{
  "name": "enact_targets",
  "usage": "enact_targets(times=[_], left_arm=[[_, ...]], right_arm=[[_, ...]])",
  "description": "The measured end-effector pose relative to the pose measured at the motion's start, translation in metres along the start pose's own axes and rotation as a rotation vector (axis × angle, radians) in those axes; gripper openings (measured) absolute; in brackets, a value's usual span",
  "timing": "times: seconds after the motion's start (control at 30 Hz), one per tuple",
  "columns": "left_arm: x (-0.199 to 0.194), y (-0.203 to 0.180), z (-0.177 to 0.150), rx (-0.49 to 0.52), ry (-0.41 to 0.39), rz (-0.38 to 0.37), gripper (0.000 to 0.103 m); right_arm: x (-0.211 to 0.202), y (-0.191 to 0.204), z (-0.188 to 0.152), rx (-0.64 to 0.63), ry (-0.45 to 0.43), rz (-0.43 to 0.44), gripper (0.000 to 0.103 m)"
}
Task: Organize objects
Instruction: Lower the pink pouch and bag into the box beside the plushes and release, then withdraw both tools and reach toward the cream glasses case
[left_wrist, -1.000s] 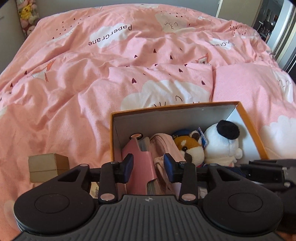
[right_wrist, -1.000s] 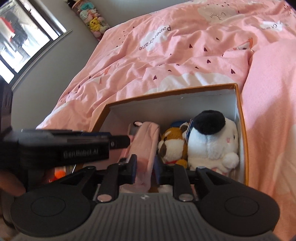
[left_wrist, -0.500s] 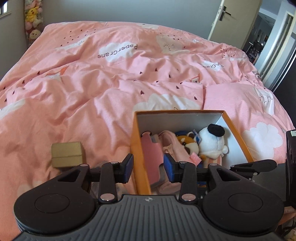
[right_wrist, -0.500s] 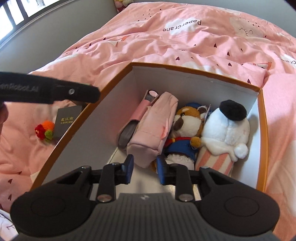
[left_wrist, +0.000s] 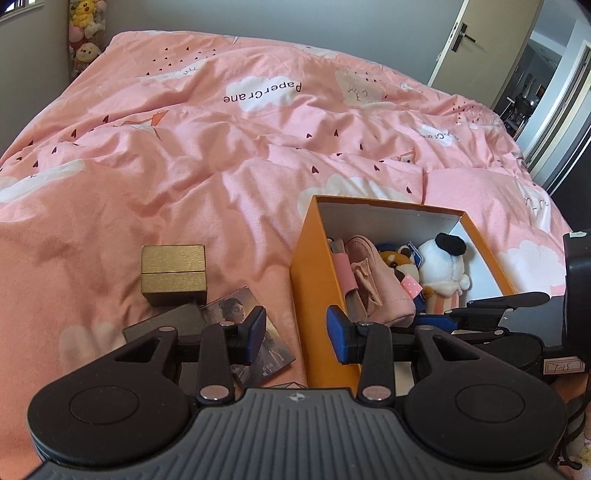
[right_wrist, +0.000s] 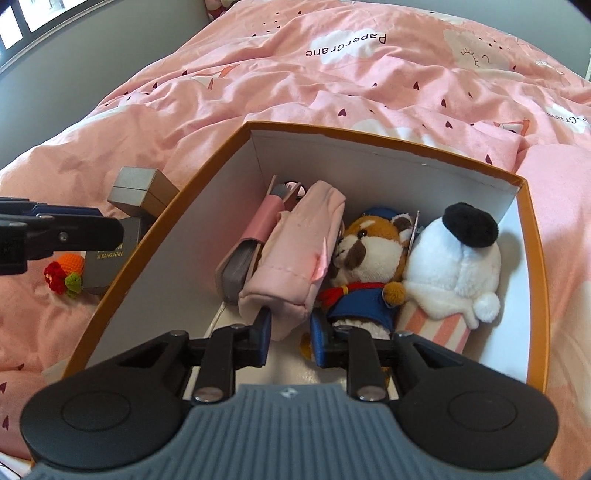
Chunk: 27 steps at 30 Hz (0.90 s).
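Note:
An orange box (left_wrist: 319, 280) (right_wrist: 155, 236) stands on the pink bed. It holds a pink pouch (right_wrist: 295, 254), a pink-banded notebook (right_wrist: 247, 243), a fox plush (right_wrist: 369, 258) and a white plush (right_wrist: 454, 266). My left gripper (left_wrist: 295, 334) is open and empty, above the box's left wall. My right gripper (right_wrist: 290, 341) is open and empty, just above the near end of the pouch. Left of the box lie a gold box (left_wrist: 173, 274), a photo card (left_wrist: 255, 339), a dark booklet (right_wrist: 107, 251) and a crochet carrot toy (right_wrist: 64, 273).
The pink duvet (left_wrist: 221, 147) covers the whole bed. Plush toys (left_wrist: 86, 33) hang on the far left wall. A door (left_wrist: 480, 48) stands open at the far right. A window (right_wrist: 44, 22) is at the left.
Both grippers have pulled back and up from the box. The right gripper has let go of the pink pouch, which now lies in the box. The left view has swung left.

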<state>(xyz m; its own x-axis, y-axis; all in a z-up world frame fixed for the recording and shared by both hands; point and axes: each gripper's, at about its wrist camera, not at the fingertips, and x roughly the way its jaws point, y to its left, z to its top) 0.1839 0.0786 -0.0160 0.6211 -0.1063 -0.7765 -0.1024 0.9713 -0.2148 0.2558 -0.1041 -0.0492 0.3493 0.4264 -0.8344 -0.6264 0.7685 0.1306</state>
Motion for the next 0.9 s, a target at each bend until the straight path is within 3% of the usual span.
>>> enact_targets(times=[0.17,0.43,0.7,0.9], left_arm=[[-0.014,0.007,-0.006,-0.009,-0.025,-0.008,0.045],[-0.043,0.011,-0.020,0.028,-0.043,-0.019,0.045],[-0.074,0.026,-0.034,0.044,-0.048,0.007,0.045],[-0.082,0.043,-0.049,0.062,-0.039,0.050,0.045]], right_arm=[[-0.019,0.004,-0.005,0.044,-0.033,-0.023,0.028],[-0.060,0.020,-0.020,0.128,-0.155,-0.064,0.030],[-0.096,0.064,-0.032,0.123,-0.300,0.034,0.037],[-0.096,0.107,-0.030,0.049,-0.303,0.078,0.039]])
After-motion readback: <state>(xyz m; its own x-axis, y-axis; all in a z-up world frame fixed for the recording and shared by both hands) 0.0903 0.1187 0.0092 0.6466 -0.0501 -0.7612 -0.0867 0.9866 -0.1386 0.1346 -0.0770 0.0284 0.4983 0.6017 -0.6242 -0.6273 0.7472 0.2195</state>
